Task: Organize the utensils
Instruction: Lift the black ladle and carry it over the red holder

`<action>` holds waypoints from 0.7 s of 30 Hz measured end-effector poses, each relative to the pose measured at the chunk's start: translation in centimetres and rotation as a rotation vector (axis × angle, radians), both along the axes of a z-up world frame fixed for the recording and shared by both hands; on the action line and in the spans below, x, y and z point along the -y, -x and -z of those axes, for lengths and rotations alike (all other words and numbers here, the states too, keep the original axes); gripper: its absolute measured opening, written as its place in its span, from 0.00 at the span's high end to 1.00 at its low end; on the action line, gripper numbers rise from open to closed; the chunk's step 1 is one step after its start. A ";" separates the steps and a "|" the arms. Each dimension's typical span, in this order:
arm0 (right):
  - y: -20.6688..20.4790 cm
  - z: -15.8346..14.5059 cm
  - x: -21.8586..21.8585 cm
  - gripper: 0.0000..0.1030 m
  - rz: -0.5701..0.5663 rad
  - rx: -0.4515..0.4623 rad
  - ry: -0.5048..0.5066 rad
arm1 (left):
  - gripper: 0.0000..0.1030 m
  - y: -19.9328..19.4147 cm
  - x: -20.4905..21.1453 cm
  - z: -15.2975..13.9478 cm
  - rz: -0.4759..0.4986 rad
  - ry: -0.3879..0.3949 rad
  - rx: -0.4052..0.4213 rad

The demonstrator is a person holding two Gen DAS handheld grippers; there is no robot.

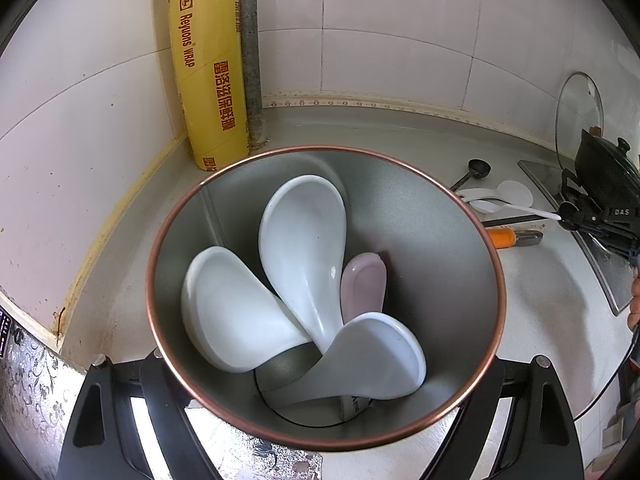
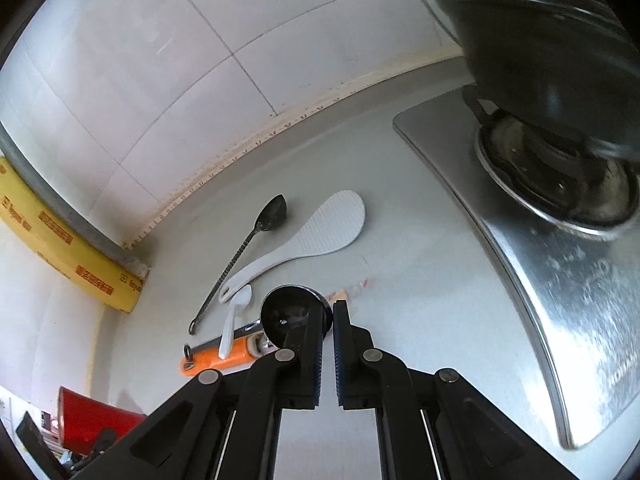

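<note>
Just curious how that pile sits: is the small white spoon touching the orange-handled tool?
Touching. The right wrist view shows the small white spoon lying with its handle across the orange-handled tool.

Black tongs [image 2: 328, 312] with silver screws and ribbed pads.
</note>
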State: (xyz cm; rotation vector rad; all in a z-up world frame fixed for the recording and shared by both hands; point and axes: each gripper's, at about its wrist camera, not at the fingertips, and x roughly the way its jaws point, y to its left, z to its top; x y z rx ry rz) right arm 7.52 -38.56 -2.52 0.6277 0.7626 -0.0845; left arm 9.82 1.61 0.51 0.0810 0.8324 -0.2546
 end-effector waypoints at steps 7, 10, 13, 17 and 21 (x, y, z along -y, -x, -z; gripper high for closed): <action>2.7 -1.7 0.8 0.95 0.014 0.052 -0.010 | 0.12 0.0 0.2 0.1 0.007 -0.002 0.004; 3.6 -2.9 0.5 0.95 0.008 0.080 0.004 | 0.12 0.1 0.2 0.1 0.010 -0.003 0.006; 4.4 -4.7 -0.3 0.95 -0.013 0.119 0.037 | 0.13 0.2 0.3 0.1 0.017 -0.005 0.007; 4.9 -7.1 -1.8 0.95 -0.049 0.174 0.084 | 0.13 0.4 0.6 0.1 0.037 -0.008 0.010; 5.3 -9.5 -3.6 0.95 -0.091 0.229 0.116 | 0.13 0.5 0.9 0.1 0.055 -0.008 0.012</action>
